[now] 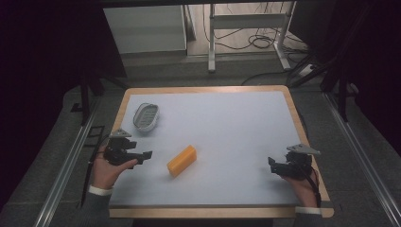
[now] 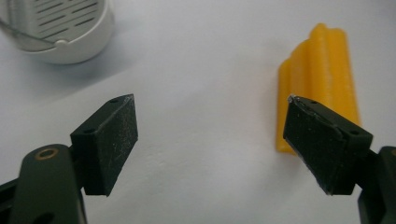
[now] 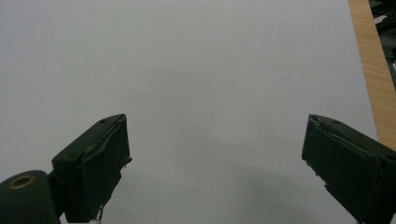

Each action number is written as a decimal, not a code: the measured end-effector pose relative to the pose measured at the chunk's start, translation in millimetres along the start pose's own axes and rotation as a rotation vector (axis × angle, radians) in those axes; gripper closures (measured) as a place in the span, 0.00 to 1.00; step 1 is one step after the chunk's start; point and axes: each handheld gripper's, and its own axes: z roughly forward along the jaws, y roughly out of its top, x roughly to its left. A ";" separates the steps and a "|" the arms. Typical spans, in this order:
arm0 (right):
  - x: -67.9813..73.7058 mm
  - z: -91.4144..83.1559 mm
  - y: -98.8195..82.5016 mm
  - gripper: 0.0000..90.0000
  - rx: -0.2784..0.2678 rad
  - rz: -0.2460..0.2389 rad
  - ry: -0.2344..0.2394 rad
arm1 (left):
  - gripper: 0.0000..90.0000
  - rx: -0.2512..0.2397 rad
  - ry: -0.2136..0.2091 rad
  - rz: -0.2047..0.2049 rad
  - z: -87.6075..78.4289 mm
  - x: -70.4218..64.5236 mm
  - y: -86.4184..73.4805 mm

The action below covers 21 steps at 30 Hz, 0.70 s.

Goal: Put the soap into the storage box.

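Note:
A yellow ridged bar [image 1: 182, 161] lies at an angle on the white table sheet [image 1: 227, 127], left of centre. A white slotted dish [image 1: 145, 116] sits beyond it toward the back left. My left gripper [image 1: 142, 157] is open just left of the bar, nothing between its jaws. In the left gripper view the yellow bar [image 2: 317, 74] lies ahead past the right jaw, and the white slotted dish [image 2: 60, 28] is at the upper left; my left gripper [image 2: 212, 135] stands wide open. My right gripper [image 1: 273, 164] is open and empty at the right; it [image 3: 215, 154] looks over bare sheet.
The wooden table border [image 1: 302, 132] runs around the sheet; the wooden border [image 3: 371, 70] also appears at the right of the right gripper view. A white desk frame [image 1: 246, 33] and cables stand on the floor beyond the table.

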 end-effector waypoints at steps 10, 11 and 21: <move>-0.3 -0.7 -1.0 0.08 -0.002 -0.002 -0.003 | 0.21 0.029 -0.004 0.049 1.5 -13.2 19.0; -0.3 -0.7 -1.0 0.08 -0.002 -0.002 -0.003 | 0.21 0.029 -0.004 0.049 1.5 -13.2 19.0; -0.9 -2.4 -0.7 0.08 -0.008 0.004 -0.006 | 0.22 0.052 -0.003 0.105 5.3 -25.9 33.2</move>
